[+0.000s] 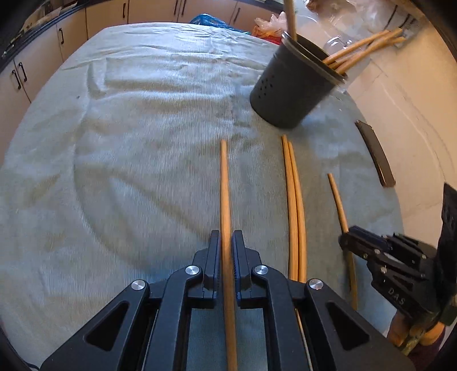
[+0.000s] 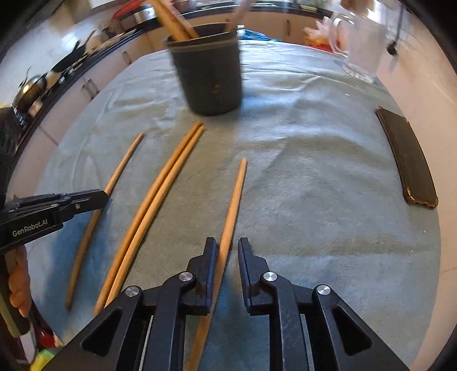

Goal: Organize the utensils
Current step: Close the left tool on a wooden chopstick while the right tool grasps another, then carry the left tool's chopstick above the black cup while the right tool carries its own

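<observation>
Several wooden chopsticks lie on a pale green cloth [image 1: 128, 142]. My left gripper [image 1: 225, 232] is shut on the leftmost chopstick [image 1: 224, 185]; the right wrist view shows this gripper [image 2: 104, 195] low over that stick [image 2: 122, 165]. My right gripper [image 2: 227, 241] straddles the rightmost chopstick [image 2: 235, 194]. That stick rests against the left finger, with a gap to the right finger. The left wrist view also shows the right gripper [image 1: 344, 238] at that stick [image 1: 337, 199]. Two chopsticks [image 1: 294, 199] lie side by side between them. A black perforated holder [image 1: 288, 85] beyond holds more chopsticks.
A dark phone [image 2: 408, 159] lies near the cloth's right edge. A clear glass [image 2: 362, 42] stands at the far right corner. Plastic bags [image 1: 268, 25] sit behind the holder. Cabinets [image 1: 37, 65] run along the left and back.
</observation>
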Tool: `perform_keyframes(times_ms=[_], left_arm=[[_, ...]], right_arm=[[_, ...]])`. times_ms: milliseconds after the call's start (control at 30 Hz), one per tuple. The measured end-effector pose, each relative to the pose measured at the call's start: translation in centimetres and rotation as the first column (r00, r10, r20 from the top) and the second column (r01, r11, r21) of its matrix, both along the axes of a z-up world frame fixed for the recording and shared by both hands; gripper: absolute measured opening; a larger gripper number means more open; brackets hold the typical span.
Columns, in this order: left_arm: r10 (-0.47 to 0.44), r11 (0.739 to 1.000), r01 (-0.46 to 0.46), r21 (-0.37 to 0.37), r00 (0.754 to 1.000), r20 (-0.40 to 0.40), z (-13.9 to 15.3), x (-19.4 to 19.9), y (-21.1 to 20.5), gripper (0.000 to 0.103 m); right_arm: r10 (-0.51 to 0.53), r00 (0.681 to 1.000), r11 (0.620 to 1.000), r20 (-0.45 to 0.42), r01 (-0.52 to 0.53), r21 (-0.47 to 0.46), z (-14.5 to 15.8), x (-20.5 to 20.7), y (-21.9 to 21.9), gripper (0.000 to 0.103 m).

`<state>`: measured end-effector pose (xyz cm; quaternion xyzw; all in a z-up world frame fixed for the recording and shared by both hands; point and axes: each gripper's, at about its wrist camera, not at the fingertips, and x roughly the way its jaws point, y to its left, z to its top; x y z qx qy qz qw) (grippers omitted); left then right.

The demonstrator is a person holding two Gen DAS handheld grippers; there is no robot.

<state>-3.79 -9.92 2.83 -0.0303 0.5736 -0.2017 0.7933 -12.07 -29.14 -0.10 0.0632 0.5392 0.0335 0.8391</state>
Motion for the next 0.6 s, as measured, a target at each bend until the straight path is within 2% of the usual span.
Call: perform_keyframes(times_ms=[267,367,400,433,600], left_arm=[[0.026,1.000,-0.026,-0.005,1.000,-0.014,0.0,4.1,-0.8,0.007],[0.027,1.000,-0.027,-0.005,0.999,0.017,0.0,3.9,-1.0,0.007],[0.020,1.000,-0.020,0.005,0.999,0.035,0.1,3.7,-1.0,0.006],[0.015,1.000,-0.015,0.014,0.999,0.052,0.2,3.2,-0.9,0.005],[0.028,0.999,-0.030,0.017,0.991,0.128,2.0,1.4,0.1,0.005]], right_arm=[[-0.030,1.000,0.999,-0.006,0.030,-0.031,-0.1,4.7,-0.1,0.017],[-0.032,0.999,0.998,0.014,0.033,-0.059,0.0,5.3,0.4,0.016],[-0.028,0.999,0.997,0.029,0.030,-0.071,0.0,5.2,0.6,0.008],[-0.023,0.999,0.996,0.038,0.027,-0.084,0.0,5.1,0.7,0.008],[-0.051,0.992,0.998,0.114,0.053,-0.020,1.5,4.2,-0.2,0.006]])
